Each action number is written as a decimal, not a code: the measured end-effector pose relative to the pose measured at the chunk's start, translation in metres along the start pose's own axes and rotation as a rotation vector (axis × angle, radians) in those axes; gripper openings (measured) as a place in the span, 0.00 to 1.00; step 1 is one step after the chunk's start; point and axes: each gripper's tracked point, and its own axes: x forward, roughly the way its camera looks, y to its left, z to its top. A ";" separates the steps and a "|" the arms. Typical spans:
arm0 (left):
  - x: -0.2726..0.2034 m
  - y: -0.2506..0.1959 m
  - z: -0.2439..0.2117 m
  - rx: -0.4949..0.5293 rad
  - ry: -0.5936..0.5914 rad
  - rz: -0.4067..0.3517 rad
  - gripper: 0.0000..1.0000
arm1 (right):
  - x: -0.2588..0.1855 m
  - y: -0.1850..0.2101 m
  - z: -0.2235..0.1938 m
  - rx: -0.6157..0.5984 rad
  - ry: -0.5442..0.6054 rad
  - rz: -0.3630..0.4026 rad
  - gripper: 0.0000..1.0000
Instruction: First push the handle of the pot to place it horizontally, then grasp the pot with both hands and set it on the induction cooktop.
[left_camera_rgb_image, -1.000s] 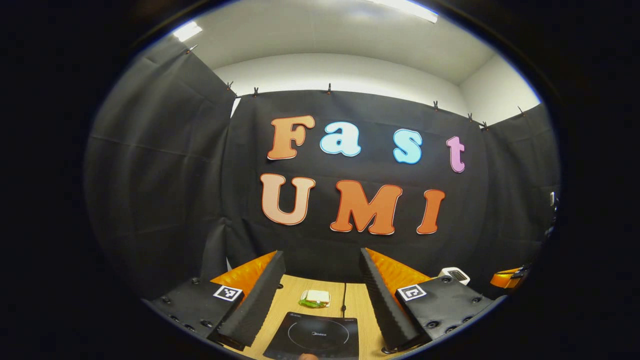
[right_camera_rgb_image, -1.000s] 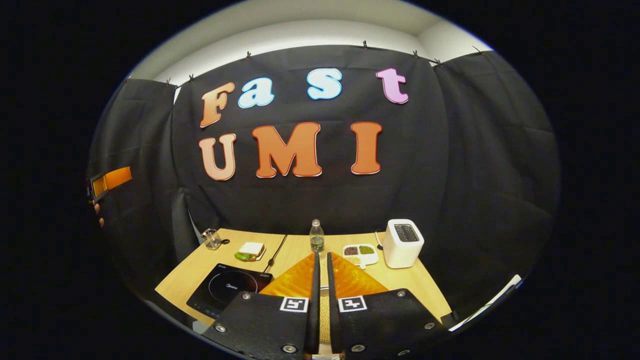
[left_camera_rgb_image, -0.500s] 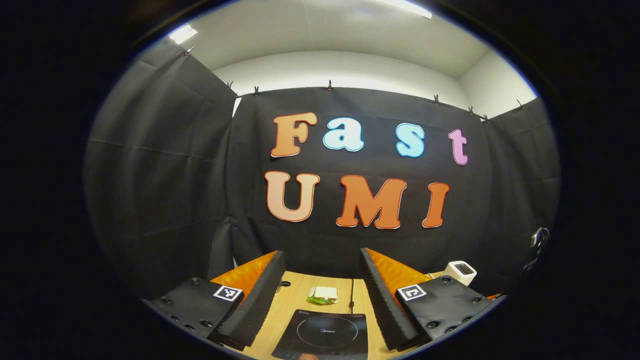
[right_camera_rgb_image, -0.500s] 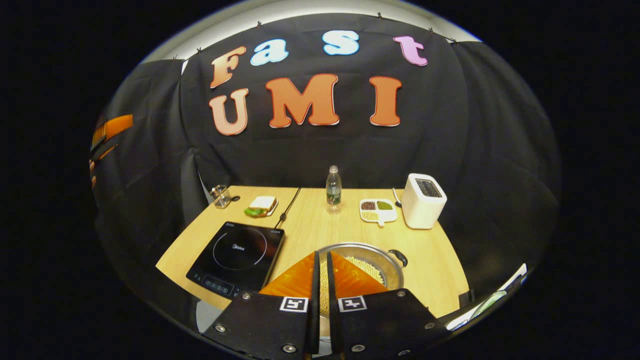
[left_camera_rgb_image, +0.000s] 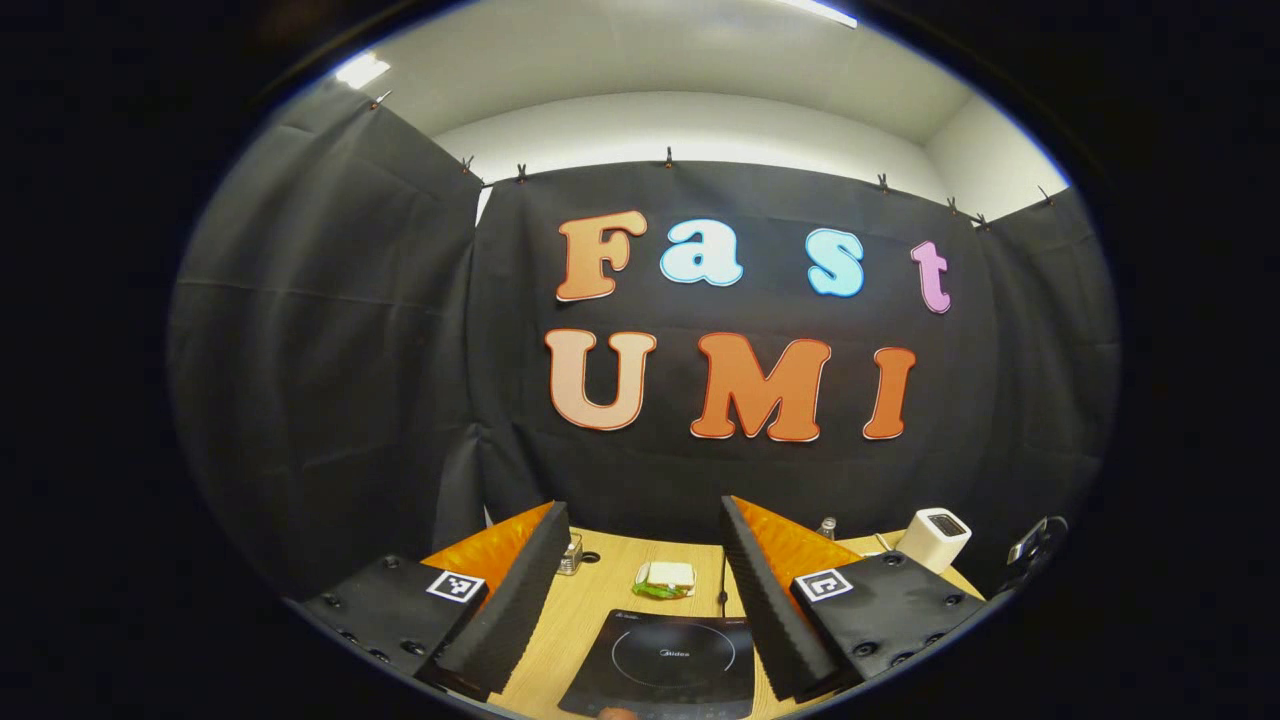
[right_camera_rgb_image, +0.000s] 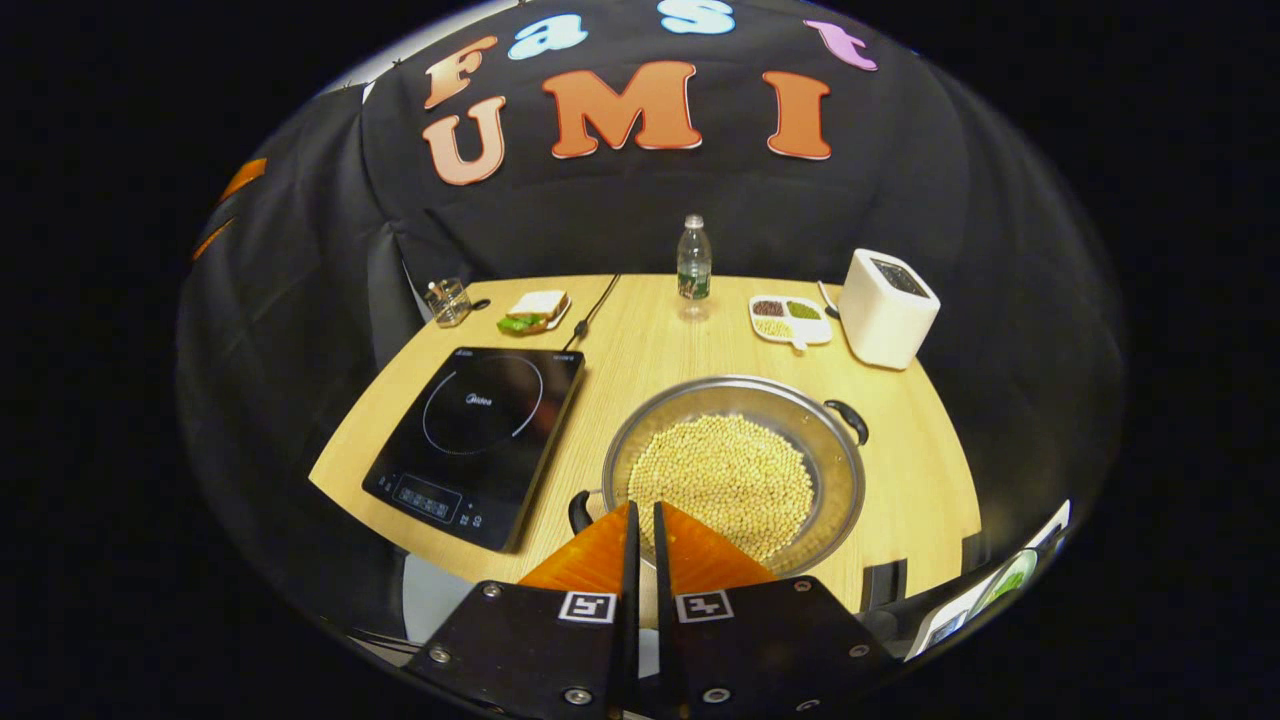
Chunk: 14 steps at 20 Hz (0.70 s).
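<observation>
Pot (right_camera_rgb_image: 735, 470), filled with pale beans, sits at lower centre of the right gripper view on the worktop (right_camera_rgb_image: 930, 490), just right of the induction cooktop (right_camera_rgb_image: 478, 430), its dark handles at lower left and upper right. Right gripper (right_camera_rgb_image: 643, 520) hangs clenched above its near rim. Left gripper (left_camera_rgb_image: 640, 570) is released, the cooktop low between its fingers.

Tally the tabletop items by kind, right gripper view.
Cookware: 2, pot, induction cooktop
Appliance: 1, toaster
Containers: 2, water bottle, glass jar
Food: 2, sandwich, divided dish
Total: 7
</observation>
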 end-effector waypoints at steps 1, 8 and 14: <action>0.001 0.002 -0.003 0.000 0.009 0.006 0.97 | 0.006 0.001 -0.009 -0.001 0.030 0.003 0.08; 0.005 0.020 -0.014 0.001 0.033 0.043 0.97 | 0.027 0.006 -0.066 -0.019 0.174 0.020 0.08; 0.002 0.035 -0.032 0.012 0.065 0.066 0.97 | 0.050 0.015 -0.090 -0.033 0.250 0.036 0.08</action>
